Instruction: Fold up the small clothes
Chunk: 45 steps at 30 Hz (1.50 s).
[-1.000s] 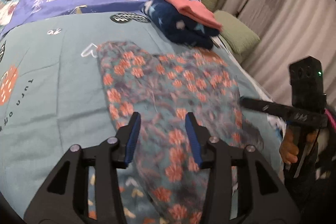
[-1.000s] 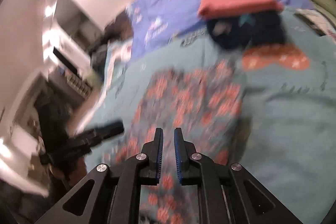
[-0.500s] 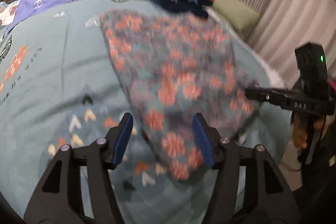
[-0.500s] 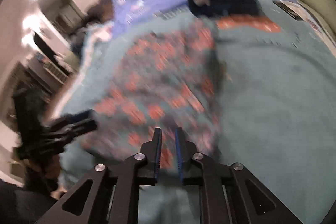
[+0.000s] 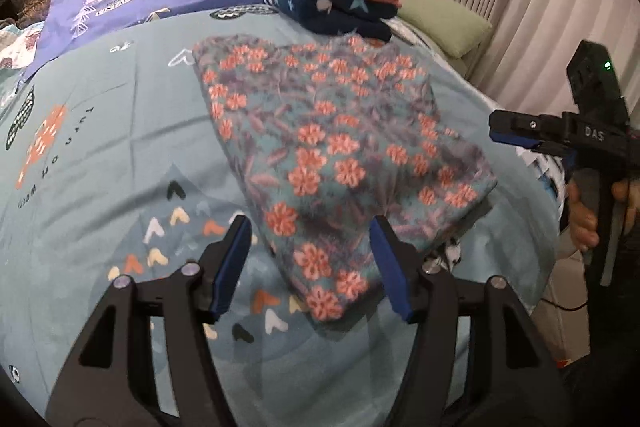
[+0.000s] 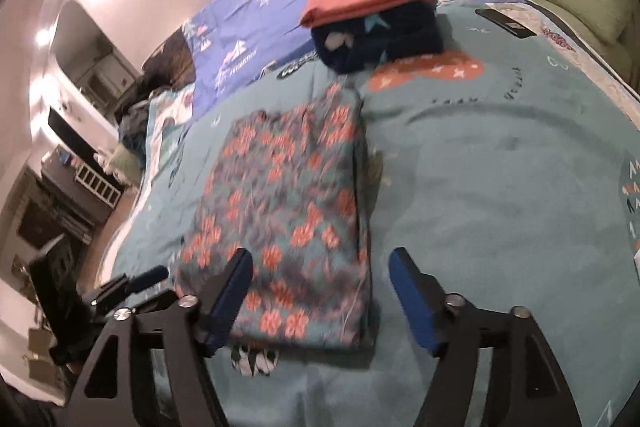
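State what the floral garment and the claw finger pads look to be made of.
Floral garment: soft, matte, fuzzy-looking fabric, probably fleece or flannel; its edges look blurred and plush. Left claw finger pads: smooth blue, likely rubber or plastic, on black frames.

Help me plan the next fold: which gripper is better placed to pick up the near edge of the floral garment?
Probably the left. The left gripper is open with the floral garment's near corner between its fingers. The right gripper is open too, but mostly beside the garment's right edge.

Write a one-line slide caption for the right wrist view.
Open right gripper hovers over the folded floral garment on the teal bedspread.
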Each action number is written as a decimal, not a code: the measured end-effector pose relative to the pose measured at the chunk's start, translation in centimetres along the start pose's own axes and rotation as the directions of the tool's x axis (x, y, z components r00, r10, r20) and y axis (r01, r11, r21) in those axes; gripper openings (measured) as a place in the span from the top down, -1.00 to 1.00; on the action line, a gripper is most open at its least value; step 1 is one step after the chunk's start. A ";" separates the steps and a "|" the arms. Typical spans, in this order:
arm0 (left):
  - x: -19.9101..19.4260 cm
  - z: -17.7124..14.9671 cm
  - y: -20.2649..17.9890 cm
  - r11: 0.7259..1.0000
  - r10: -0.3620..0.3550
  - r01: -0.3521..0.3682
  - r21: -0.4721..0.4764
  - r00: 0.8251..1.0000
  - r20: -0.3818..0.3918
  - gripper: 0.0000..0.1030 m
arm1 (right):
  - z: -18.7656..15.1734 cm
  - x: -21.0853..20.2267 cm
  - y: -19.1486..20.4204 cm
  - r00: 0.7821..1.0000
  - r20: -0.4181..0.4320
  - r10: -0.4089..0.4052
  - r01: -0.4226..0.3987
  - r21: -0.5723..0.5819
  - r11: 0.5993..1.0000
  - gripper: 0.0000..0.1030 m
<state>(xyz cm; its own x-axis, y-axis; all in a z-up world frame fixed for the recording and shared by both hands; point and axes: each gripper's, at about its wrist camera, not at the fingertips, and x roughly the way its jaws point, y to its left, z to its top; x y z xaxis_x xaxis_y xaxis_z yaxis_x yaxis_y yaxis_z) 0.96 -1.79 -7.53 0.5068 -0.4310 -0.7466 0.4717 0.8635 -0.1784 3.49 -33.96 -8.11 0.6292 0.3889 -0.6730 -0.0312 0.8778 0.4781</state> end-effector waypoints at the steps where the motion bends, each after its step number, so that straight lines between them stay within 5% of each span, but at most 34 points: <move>1: 0.0 0.2 0.1 1.000 0.004 -0.004 -0.003 1.000 0.005 -0.31 | 0.4 0.3 -0.3 1.000 -0.002 -0.005 0.005 0.003 1.000 -0.49; 9: 2.5 3.1 2.9 0.998 0.028 -0.027 -0.059 0.999 0.014 -0.45 | 3.3 3.4 -1.9 0.998 -0.061 -0.015 0.016 0.009 1.000 -0.52; 14: 5.5 7.7 6.8 0.990 0.018 -0.014 -0.137 0.999 0.032 -0.46 | 6.4 6.6 -3.3 0.995 -0.103 0.010 -0.006 0.035 0.999 -0.52; 19: 9.7 10.9 9.2 0.971 -0.094 0.086 -0.222 0.995 -0.024 -0.46 | 9.0 9.7 -3.9 0.987 -0.146 0.066 -0.061 0.037 0.997 -0.52; 33: 14.4 12.8 8.8 0.975 -0.158 0.148 -0.167 0.986 -0.053 -0.47 | 10.0 13.1 -3.4 0.968 -0.183 0.172 -0.194 -0.107 0.975 -0.62; 45: 12.5 10.4 8.1 0.979 -0.202 0.198 -0.050 0.975 -0.090 -0.53 | 8.5 13.0 -1.9 0.945 -0.268 0.188 -0.253 -0.232 0.939 -0.62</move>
<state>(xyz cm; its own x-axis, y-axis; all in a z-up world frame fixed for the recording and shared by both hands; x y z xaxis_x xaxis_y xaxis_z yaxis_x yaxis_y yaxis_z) 18.66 -2.98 -11.64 0.3341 -0.5714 -0.7496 0.5261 0.7729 -0.3547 18.37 -32.92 -12.98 0.3802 0.6074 -0.6975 -0.3687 0.7912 0.4880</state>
